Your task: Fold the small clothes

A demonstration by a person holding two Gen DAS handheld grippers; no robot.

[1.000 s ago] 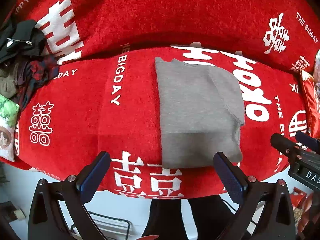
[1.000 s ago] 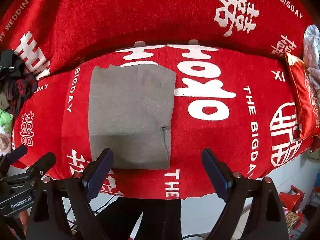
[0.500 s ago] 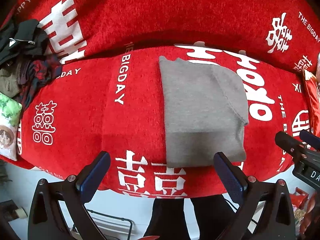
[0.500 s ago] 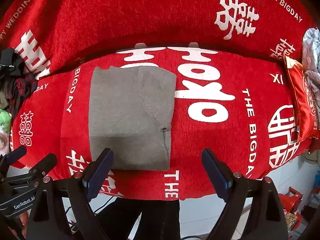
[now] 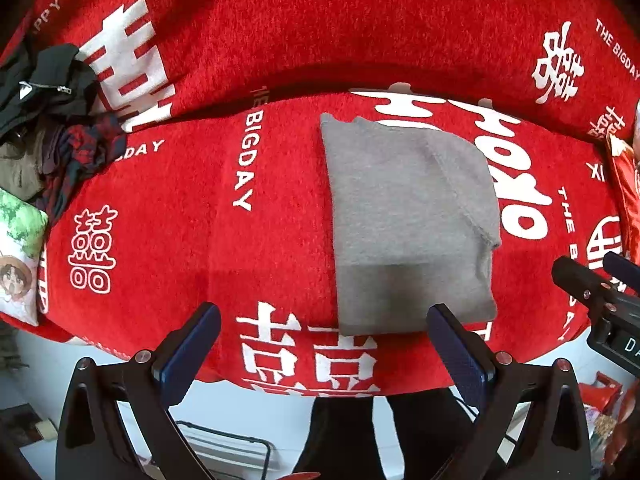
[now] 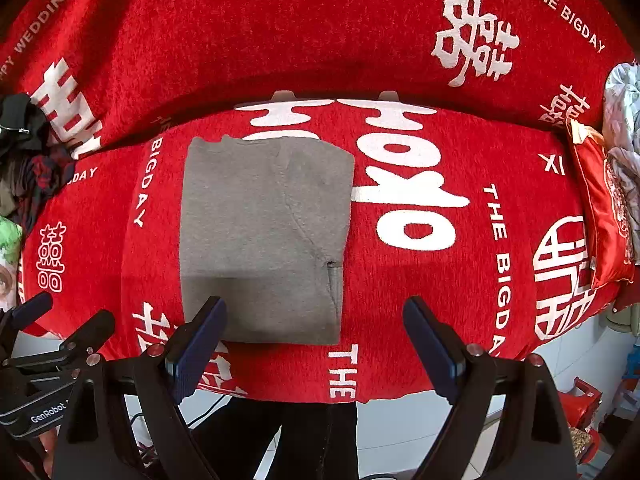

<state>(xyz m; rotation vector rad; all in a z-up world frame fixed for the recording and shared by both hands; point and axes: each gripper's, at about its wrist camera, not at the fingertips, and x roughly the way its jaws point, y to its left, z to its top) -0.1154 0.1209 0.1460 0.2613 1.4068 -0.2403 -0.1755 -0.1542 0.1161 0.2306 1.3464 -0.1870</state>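
- Right now the grey knit garment (image 5: 404, 216) lies flat, folded to a narrow rectangle on the red wedding blanket (image 5: 168, 232), near its front edge
- Left gripper (image 5: 324, 344) & right gripper (image 6: 316, 336) both spread wide, holding nothing, hovering just short of the near hem
- Step, I'd judge: between folds, approx halfway
- Next prob needs both pinching the near corners, then carrying them to the far edge
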